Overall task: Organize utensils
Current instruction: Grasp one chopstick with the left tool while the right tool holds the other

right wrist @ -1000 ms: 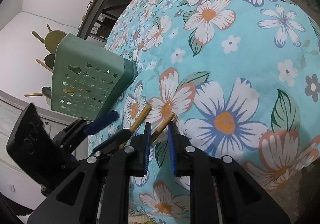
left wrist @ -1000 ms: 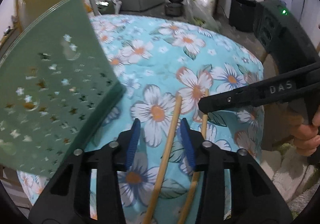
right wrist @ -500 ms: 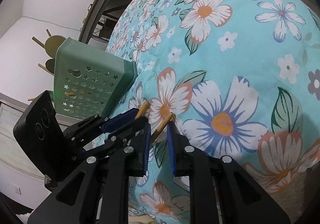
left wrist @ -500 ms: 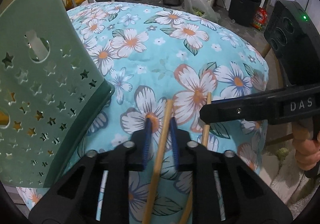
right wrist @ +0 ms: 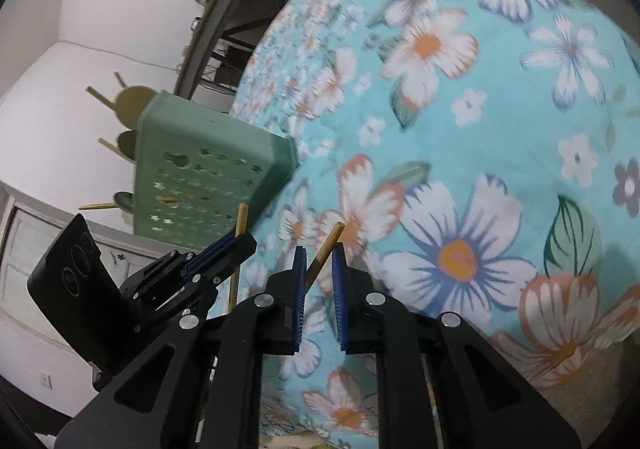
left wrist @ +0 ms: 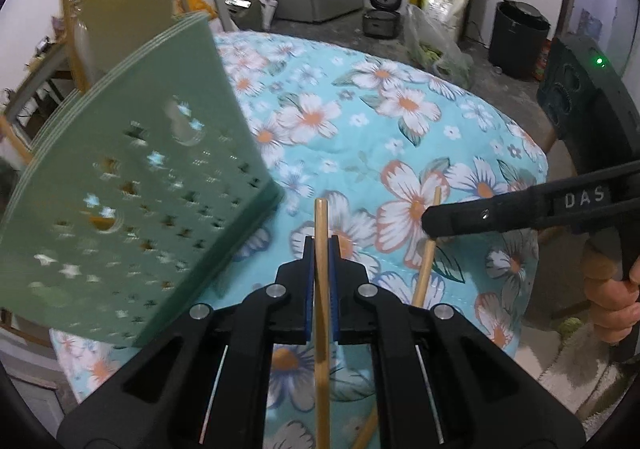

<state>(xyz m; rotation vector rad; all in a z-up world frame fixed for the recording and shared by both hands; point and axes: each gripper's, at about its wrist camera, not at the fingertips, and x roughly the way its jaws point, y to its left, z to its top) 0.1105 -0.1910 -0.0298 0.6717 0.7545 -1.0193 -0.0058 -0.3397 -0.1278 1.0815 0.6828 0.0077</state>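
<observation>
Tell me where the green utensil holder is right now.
The green utensil holder stands on the floral cloth, at left in both wrist views, just left of the left gripper and the wooden stick it clamps.

Two wooden chopsticks, one green perforated utensil holder.

You see one chopstick (left wrist: pixel 321 289) standing almost upright in the left-wrist view, tip raised above the floral cloth. The second chopstick (left wrist: pixel 426 253) slants to its right. The green utensil holder (left wrist: pixel 132 201), star-punched, tilts at left; wooden-handled utensils (right wrist: pixel 120 137) protrude from it.
</observation>
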